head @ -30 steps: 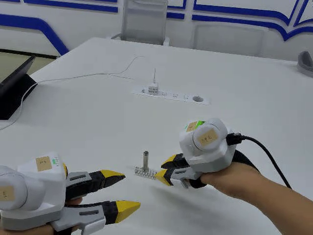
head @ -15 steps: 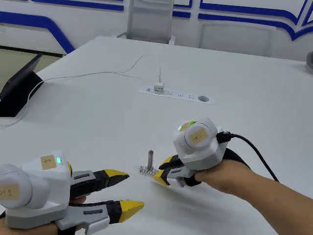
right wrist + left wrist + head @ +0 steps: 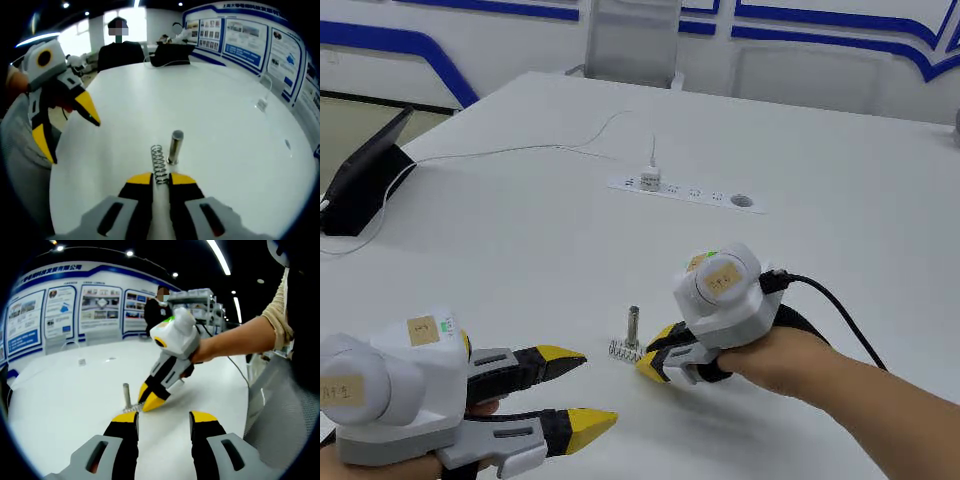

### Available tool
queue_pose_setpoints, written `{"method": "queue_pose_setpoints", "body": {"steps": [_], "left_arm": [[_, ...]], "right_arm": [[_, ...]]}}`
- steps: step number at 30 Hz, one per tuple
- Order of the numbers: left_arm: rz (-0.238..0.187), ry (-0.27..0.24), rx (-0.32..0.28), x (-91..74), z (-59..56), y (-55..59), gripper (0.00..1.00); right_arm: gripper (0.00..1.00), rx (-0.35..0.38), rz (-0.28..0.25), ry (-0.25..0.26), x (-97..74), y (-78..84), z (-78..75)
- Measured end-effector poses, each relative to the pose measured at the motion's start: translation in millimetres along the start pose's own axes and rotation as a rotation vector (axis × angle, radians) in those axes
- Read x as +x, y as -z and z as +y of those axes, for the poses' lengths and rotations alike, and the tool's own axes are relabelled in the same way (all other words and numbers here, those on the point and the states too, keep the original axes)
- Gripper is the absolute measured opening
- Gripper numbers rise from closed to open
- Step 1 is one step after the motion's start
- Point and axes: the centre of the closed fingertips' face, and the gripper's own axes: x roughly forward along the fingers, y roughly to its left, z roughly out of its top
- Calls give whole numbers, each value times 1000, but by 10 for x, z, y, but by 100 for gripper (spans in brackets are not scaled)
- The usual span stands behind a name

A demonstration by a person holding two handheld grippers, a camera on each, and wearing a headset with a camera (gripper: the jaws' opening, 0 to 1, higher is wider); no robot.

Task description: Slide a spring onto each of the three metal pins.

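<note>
Little has changed: the spring [image 3: 159, 162] is still clamped by the right hand-held gripper [image 3: 160, 178] beside the pin [image 3: 175, 145], not yet threaded; the left hand-held gripper [image 3: 164, 416] is held apart.

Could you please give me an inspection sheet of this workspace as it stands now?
Surface: white table, no marks seen.
Job's things: one metal pin upright; spring lying beside its base, not on it.
Clutter: dark screen at the left edge.
Grippers: right gripper shut on the spring's near end; left gripper open, holding nothing.
Cables: white cable to a plug in the power strip; black cable from the right gripper.
Surroundings: chair beyond the table; blue-lined wall.
</note>
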Motion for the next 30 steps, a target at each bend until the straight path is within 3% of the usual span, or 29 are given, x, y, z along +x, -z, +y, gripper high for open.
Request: {"method": "queue_pose_setpoints", "body": {"steps": [12, 24, 30], "left_arm": [[5, -8, -4, -14, 27, 20, 42], [16, -7, -5, 8, 22, 41, 46], [22, 1, -1, 29, 4, 43, 48]], "right_arm": [[12, -4, 17, -17, -46, 32, 65], [12, -45, 2, -52, -279, -28, 227], [12, -90, 4, -92, -425, -31, 377]]}}
